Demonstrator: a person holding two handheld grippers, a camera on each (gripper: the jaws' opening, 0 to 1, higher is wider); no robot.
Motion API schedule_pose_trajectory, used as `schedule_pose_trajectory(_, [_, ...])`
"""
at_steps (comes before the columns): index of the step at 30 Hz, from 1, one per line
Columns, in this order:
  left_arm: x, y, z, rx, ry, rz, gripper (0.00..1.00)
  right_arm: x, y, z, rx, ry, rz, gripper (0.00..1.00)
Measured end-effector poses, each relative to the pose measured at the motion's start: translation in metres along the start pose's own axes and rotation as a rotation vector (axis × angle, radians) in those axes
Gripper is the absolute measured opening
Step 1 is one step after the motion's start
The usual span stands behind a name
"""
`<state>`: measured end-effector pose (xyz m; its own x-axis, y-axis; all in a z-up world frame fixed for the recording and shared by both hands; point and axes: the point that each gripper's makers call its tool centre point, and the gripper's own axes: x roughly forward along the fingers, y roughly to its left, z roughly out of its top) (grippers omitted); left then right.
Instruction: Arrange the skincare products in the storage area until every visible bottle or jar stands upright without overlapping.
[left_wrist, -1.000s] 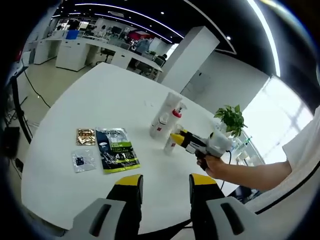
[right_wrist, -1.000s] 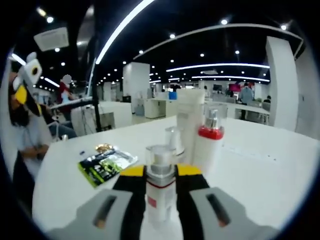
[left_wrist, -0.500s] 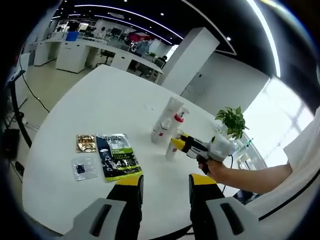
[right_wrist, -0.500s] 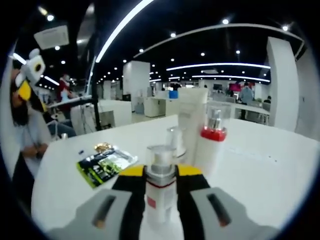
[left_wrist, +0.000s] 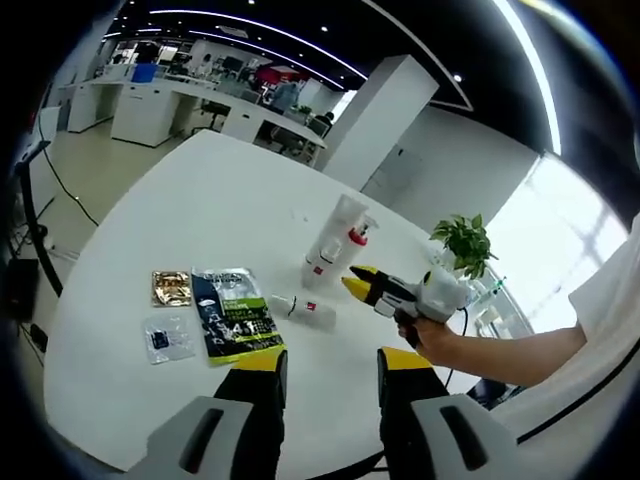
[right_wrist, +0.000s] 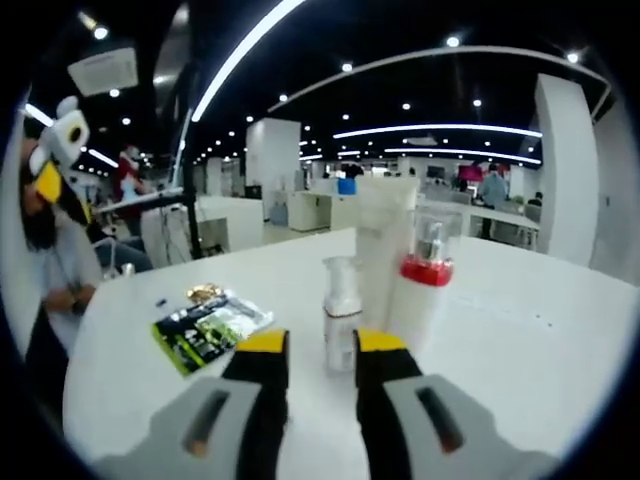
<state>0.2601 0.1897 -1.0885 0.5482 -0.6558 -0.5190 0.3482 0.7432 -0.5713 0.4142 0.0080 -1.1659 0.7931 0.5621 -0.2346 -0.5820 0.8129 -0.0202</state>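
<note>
A small white bottle (left_wrist: 303, 309) lies on its side on the white table (left_wrist: 200, 200), just left of my right gripper (left_wrist: 352, 283). Behind it a tall white tube (left_wrist: 345, 222), a red-collared pump bottle (left_wrist: 352, 242) and a small bottle (left_wrist: 320, 265) stand upright together. The right gripper view has the tube (right_wrist: 385, 245), the red-collared bottle (right_wrist: 425, 290) and the small pump bottle (right_wrist: 342, 315) beyond my right gripper (right_wrist: 322, 342), open and empty. My left gripper (left_wrist: 332, 360) is open above the table's near edge with nothing between its jaws.
A green-and-black sachet (left_wrist: 235, 315), a gold sachet (left_wrist: 172, 288) and a small clear packet (left_wrist: 165, 335) lie flat at the left. A potted plant (left_wrist: 462, 238) stands at the far right. A person's hand (left_wrist: 425, 335) holds the right gripper.
The right gripper has let go of the small bottle it held upright; the bottle now lies on its side on the table. The left gripper has stayed put.
</note>
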Motion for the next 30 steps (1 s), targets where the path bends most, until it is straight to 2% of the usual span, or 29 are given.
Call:
schedule_pose_trajectory(3, [0.000, 0.000, 0.000, -0.014, -0.012, -0.003, 0.37, -0.002, -0.001, 0.001, -0.009, 0.001, 0.002, 0.24])
schedule_pose_trajectory(6, [0.002, 0.000, -0.004, -0.003, 0.008, -0.006, 0.37, -0.004, -0.002, -0.001, 0.022, 0.010, -0.005, 0.24])
schedule_pose_trajectory(9, [0.003, -0.001, -0.003, -0.005, 0.007, -0.009, 0.36, -0.005, 0.001, -0.007, 0.013, 0.035, 0.001, 0.25])
schedule_pose_trajectory(11, [0.003, -0.001, -0.003, -0.001, 0.006, -0.009, 0.36, -0.003, 0.012, -0.011, 0.024, 0.055, 0.034, 0.26])
schedule_pose_trajectory(12, [0.003, 0.000, -0.003, 0.000, 0.007, -0.008, 0.36, -0.003, 0.020, -0.015, 0.054, 0.076, 0.061, 0.28])
schedule_pose_trajectory(13, [0.003, 0.000, -0.003, -0.002, 0.007, -0.007, 0.36, -0.001, 0.032, -0.019, 0.119, 0.098, 0.097, 0.30])
schedule_pose_trajectory(15, [0.003, 0.001, -0.002, -0.009, 0.003, -0.006, 0.36, 0.002, 0.054, -0.026, 0.176, 0.151, 0.141, 0.36])
schedule_pose_trajectory(17, [0.003, 0.001, -0.001, -0.009, -0.002, -0.005, 0.36, 0.005, 0.071, -0.032, 0.170, 0.194, 0.182, 0.38])
schedule_pose_trajectory(19, [0.002, 0.002, -0.001, -0.009, -0.005, -0.003, 0.36, 0.010, 0.091, -0.046, 0.205, 0.265, 0.208, 0.40])
schedule_pose_trajectory(22, [0.000, 0.003, -0.001, -0.017, -0.015, 0.002, 0.36, 0.017, 0.106, -0.063, 0.276, 0.367, 0.193, 0.48])
schedule_pose_trajectory(24, [-0.003, 0.004, -0.002, -0.023, -0.020, 0.006, 0.36, 0.020, 0.110, -0.069, 0.253, 0.402, 0.188, 0.50])
schedule_pose_trajectory(30, [-0.012, 0.011, -0.003, -0.047, -0.045, 0.029, 0.36, 0.037, 0.118, -0.068, 0.272, 0.439, 0.179, 0.52])
